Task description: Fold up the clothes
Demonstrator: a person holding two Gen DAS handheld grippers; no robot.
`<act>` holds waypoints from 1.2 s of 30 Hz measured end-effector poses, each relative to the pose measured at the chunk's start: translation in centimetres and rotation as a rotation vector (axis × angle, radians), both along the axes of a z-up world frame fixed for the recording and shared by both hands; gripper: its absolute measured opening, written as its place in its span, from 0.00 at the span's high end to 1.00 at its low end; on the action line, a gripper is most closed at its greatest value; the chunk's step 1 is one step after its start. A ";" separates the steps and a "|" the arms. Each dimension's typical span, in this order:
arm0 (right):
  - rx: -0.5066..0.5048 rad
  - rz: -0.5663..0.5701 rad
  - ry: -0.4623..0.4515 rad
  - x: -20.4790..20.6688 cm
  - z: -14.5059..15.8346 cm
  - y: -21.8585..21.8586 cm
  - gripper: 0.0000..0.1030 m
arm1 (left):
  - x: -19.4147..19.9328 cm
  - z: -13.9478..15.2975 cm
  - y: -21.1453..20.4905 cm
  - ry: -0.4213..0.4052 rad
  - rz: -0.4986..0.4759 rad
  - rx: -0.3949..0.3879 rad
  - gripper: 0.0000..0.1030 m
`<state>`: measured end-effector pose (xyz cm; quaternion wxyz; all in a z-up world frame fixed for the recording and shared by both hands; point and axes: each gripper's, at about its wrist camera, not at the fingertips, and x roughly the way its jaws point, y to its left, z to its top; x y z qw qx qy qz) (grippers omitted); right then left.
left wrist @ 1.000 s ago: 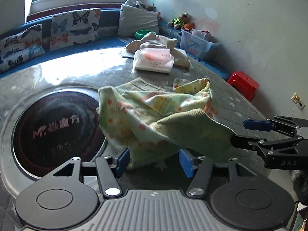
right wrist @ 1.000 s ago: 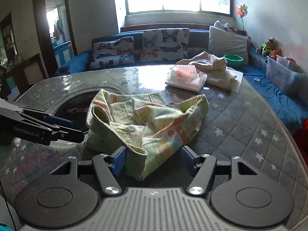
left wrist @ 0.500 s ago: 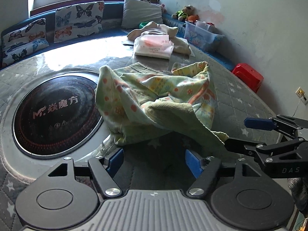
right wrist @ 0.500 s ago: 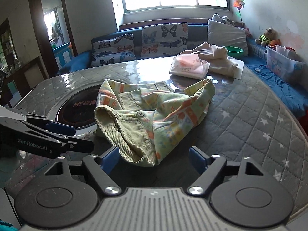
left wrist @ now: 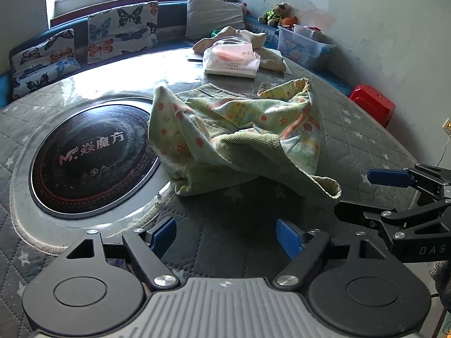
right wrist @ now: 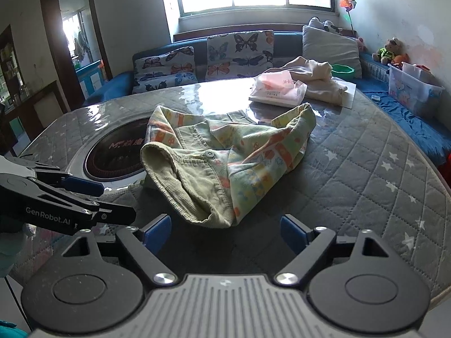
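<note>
Left tongs (left wrist: 225, 232), right tongs (right wrist: 225, 229) spread, empty; crumpled shorts (right wrist: 225, 163) on quilted table (right wrist: 366, 174), sofa (right wrist: 121, 81) behind.

Left wrist view: sits low behind the left gripper (left wrist: 225, 236), looking forward and slightly down across the quilted table (left wrist: 363, 143) toward the window wall and right-hand wall, with the crumpled green garment (left wrist: 239, 138) close ahead and the right gripper (left wrist: 366, 194) entering from its right edge. Right wrist view: same low seat behind the right gripper (right wrist: 225, 232), facing the window and sofa, garment (right wrist: 225, 163) near in front, left gripper (right wrist: 112, 201) entering from its left edge. Both views share the garment, the table (right wrist: 366, 169), the round dark cooktop (left wrist: 93, 155) (right wrist: 118, 157), the pink packet (left wrist: 231, 60) (right wrist: 277, 90) and the butterfly cushions (left wrist: 122, 31) (right wrist: 239, 53).
</note>
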<state>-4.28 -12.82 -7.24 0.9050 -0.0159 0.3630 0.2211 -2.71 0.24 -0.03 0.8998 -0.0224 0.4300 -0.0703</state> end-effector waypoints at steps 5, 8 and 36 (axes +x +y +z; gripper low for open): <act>-0.010 0.005 0.003 -0.3 -0.2 0.1 0.15 | -0.5 0.1 0.1 -0.004 0.004 0.005 0.19; -0.017 0.004 -0.001 -0.5 -0.2 0.1 0.14 | -0.7 0.1 0.1 -0.007 0.009 0.009 0.19; -0.035 -0.004 -0.014 -1.2 -0.6 0.2 0.03 | -1.6 0.2 -1.0 -0.005 0.011 0.050 0.07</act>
